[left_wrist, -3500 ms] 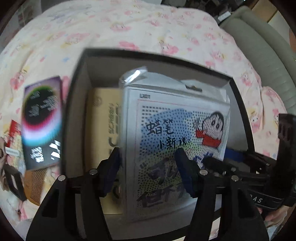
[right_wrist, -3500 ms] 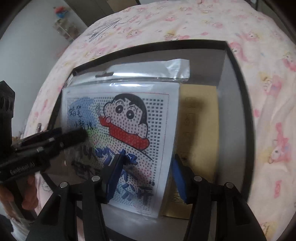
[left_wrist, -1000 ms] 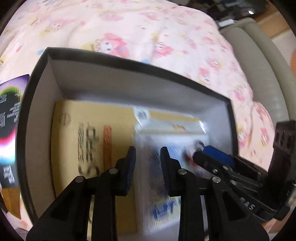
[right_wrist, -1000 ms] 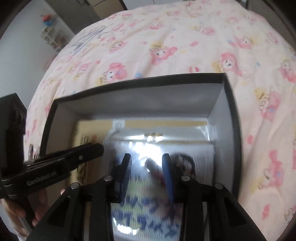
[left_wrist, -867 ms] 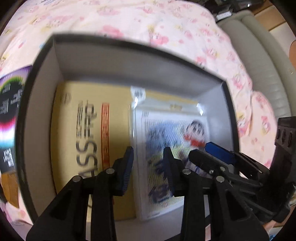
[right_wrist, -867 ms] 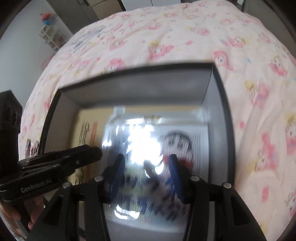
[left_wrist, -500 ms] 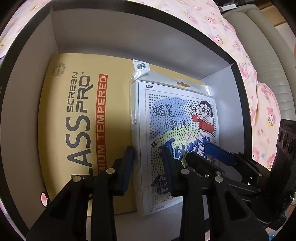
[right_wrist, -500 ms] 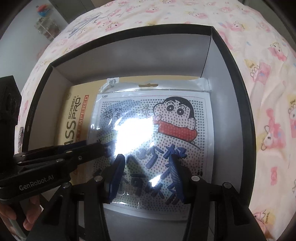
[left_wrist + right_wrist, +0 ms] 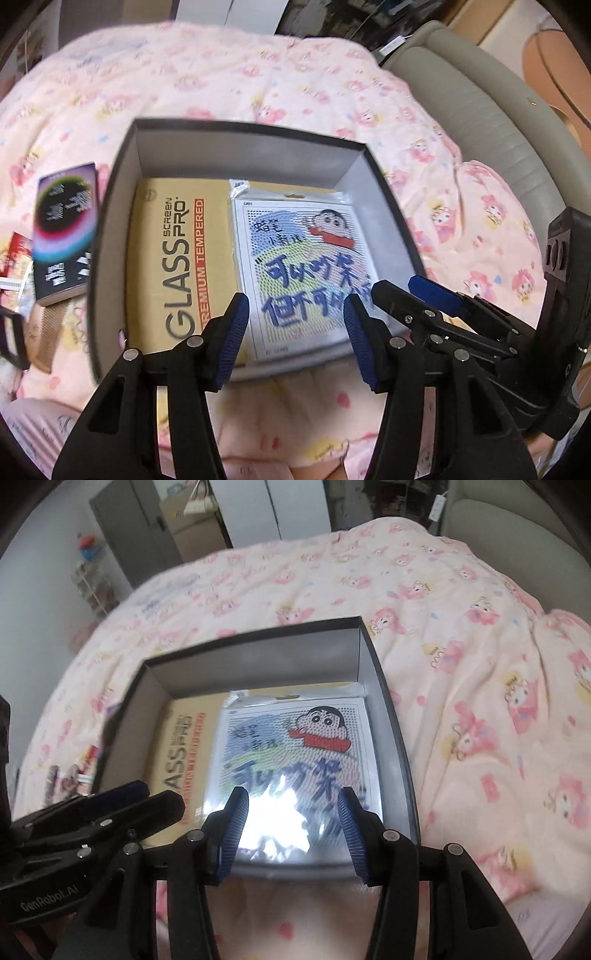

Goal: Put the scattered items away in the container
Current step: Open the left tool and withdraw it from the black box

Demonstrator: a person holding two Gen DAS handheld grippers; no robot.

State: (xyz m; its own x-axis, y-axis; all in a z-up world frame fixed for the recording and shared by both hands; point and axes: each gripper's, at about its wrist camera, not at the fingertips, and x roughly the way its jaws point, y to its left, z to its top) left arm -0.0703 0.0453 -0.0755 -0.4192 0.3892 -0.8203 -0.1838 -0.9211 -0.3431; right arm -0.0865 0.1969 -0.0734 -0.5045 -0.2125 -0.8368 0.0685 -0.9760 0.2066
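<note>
Looking into my dark grey open cardboard box (image 9: pixel 384 206) mid-frame, glossy cartoon bead-art packet (image 9: pixel 306 266) lying flat beside yellow screen-protector carton (image 9: pixel 177 258), my left gripper (image 9: pixel 293 332) and right gripper (image 9: pixel 290 823) now wide open, empty, pulled back.

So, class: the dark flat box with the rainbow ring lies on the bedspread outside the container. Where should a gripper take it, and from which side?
Grip the dark rainbow-ring box across its narrow width, descending from above with the left gripper. It lies flat beside the black-rimmed cardboard container, so only its long edges seem graspable.
</note>
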